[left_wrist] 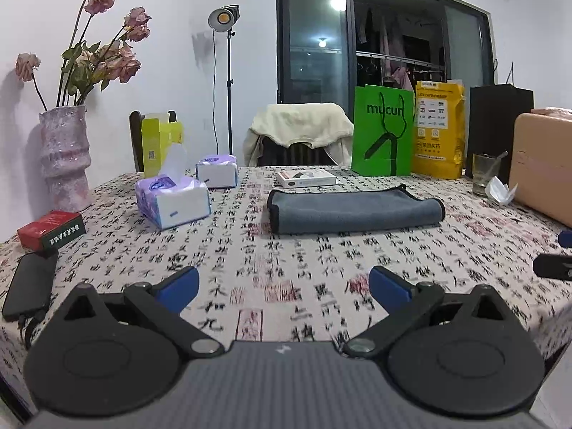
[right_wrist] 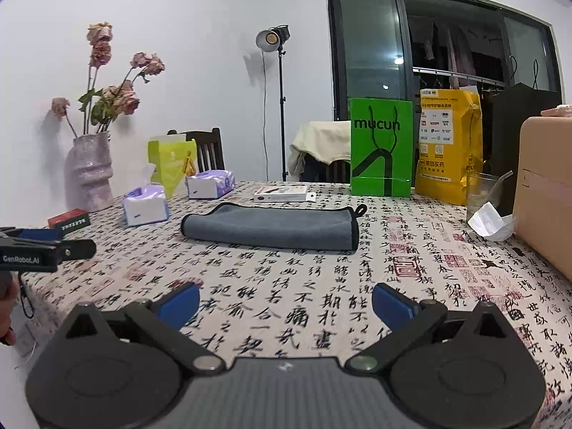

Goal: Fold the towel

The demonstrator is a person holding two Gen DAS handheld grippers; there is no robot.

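Note:
A grey towel (left_wrist: pixel 352 211) with a black hem lies folded into a long strip across the middle of the table; it also shows in the right wrist view (right_wrist: pixel 271 227). My left gripper (left_wrist: pixel 284 286) is open and empty, well short of the towel, above the tablecloth. My right gripper (right_wrist: pixel 286 302) is open and empty too, in front of the towel. The left gripper (right_wrist: pixel 53 246) shows at the left edge of the right wrist view.
Two tissue packs (left_wrist: pixel 171 198) and a pink vase (left_wrist: pixel 64 157) stand at the left. A red box (left_wrist: pixel 50 230) and a phone (left_wrist: pixel 30 286) lie near the left edge. A green bag (left_wrist: pixel 384 130), yellow bag (left_wrist: pixel 439 130), glass (left_wrist: pixel 484 175) and cardboard box (left_wrist: pixel 543 164) stand behind and right.

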